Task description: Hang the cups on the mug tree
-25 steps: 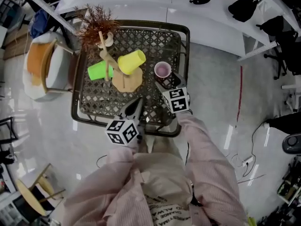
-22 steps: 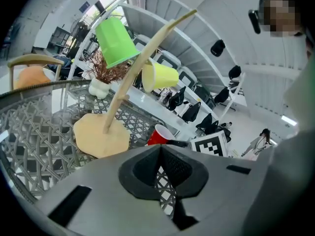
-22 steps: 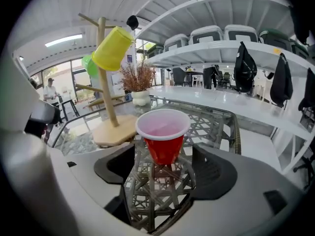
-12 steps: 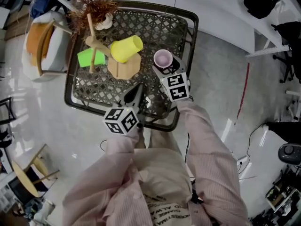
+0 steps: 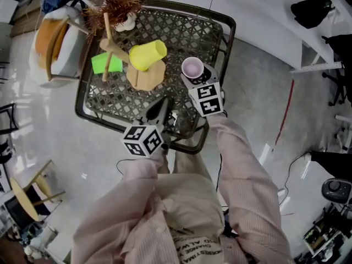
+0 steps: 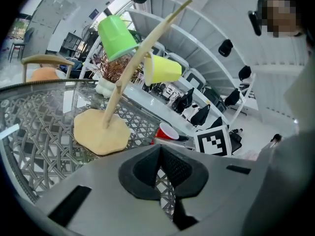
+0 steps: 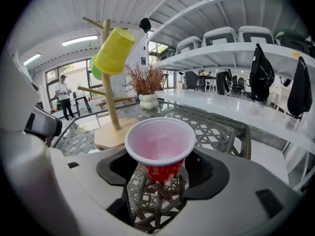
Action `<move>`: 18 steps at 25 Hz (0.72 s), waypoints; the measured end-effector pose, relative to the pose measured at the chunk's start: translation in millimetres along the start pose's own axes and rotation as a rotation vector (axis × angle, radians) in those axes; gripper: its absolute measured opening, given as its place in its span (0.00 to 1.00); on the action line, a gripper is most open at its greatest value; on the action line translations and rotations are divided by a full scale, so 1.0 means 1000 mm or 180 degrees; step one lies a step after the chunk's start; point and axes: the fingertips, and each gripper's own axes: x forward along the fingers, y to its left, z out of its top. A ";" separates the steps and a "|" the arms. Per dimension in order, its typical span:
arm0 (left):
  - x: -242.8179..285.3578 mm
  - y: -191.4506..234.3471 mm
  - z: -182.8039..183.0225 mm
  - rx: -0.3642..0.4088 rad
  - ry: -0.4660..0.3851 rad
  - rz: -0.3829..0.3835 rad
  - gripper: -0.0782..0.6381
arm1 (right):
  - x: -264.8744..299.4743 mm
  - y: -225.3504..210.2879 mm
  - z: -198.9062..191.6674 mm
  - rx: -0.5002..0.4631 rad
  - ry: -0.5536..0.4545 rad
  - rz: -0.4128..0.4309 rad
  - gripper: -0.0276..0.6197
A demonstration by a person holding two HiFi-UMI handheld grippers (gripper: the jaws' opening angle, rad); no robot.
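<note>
Reaching for the last cup, the right gripper [image 7: 161,171] has its jaws on either side of the red cup [image 7: 160,144], which stands upright on the table [image 5: 226,34] just right of the tree [image 5: 144,77]. The jaws have just been closing, but gaps show at both pads, so nothing is gripped yet. It seems best to centre on the lower wall and squeeze gently, since thin plastic would likely buckle. A yellow cup [image 5: 147,55] and a green cup [image 5: 106,64] already hang. The left gripper [image 6: 158,154] is clenched and empty, near the table's front edge.
</note>
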 end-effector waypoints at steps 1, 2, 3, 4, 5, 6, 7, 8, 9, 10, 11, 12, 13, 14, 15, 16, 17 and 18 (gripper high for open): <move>0.000 -0.002 0.001 -0.0003 -0.0013 0.0006 0.11 | -0.002 -0.001 0.001 -0.0010 0.0000 0.0011 0.50; 0.000 -0.005 0.001 -0.0007 -0.0027 0.0011 0.11 | -0.004 -0.003 0.003 -0.0025 -0.0002 0.0019 0.50; 0.000 -0.007 0.002 -0.0012 -0.0043 0.0016 0.11 | -0.006 -0.004 0.005 -0.0045 -0.0004 0.0027 0.50; -0.001 -0.010 0.003 -0.0018 -0.0061 0.0021 0.11 | -0.008 -0.006 0.007 -0.0068 -0.0008 0.0034 0.50; -0.001 -0.012 0.003 -0.0024 -0.0081 0.0026 0.11 | -0.010 -0.008 0.009 -0.0092 -0.0014 0.0040 0.50; -0.002 -0.015 0.004 -0.0029 -0.0102 0.0028 0.11 | -0.012 -0.010 0.012 -0.0114 -0.0022 0.0041 0.50; -0.003 -0.018 0.005 -0.0033 -0.0123 0.0029 0.11 | -0.015 -0.012 0.015 -0.0135 -0.0031 0.0039 0.50; -0.004 -0.021 0.007 -0.0037 -0.0145 0.0029 0.11 | -0.017 -0.014 0.020 -0.0156 -0.0044 0.0038 0.50; -0.006 -0.024 0.009 -0.0040 -0.0170 0.0029 0.11 | -0.019 -0.015 0.026 -0.0181 -0.0060 0.0040 0.50; -0.007 -0.026 0.012 -0.0042 -0.0200 0.0030 0.11 | -0.020 -0.016 0.032 -0.0213 -0.0081 0.0046 0.50; -0.008 -0.028 0.016 -0.0042 -0.0234 0.0032 0.11 | -0.021 -0.017 0.039 -0.0251 -0.0103 0.0055 0.50; -0.009 -0.029 0.020 -0.0041 -0.0269 0.0033 0.11 | -0.022 -0.018 0.047 -0.0292 -0.0128 0.0065 0.50; -0.011 -0.031 0.024 -0.0037 -0.0301 0.0034 0.11 | -0.023 -0.018 0.054 -0.0335 -0.0151 0.0074 0.50; -0.012 -0.032 0.027 -0.0030 -0.0325 0.0034 0.11 | -0.024 -0.019 0.062 -0.0380 -0.0174 0.0081 0.50; -0.014 -0.034 0.031 -0.0019 -0.0344 0.0033 0.11 | -0.025 -0.020 0.070 -0.0426 -0.0197 0.0084 0.50; -0.015 -0.035 0.034 -0.0006 -0.0362 0.0033 0.11 | -0.026 -0.021 0.078 -0.0474 -0.0220 0.0086 0.50; -0.017 -0.036 0.037 0.0005 -0.0382 0.0035 0.11 | -0.027 -0.022 0.086 -0.0521 -0.0248 0.0090 0.50; -0.018 -0.037 0.040 0.0013 -0.0407 0.0040 0.11 | -0.027 -0.023 0.095 -0.0567 -0.0280 0.0095 0.50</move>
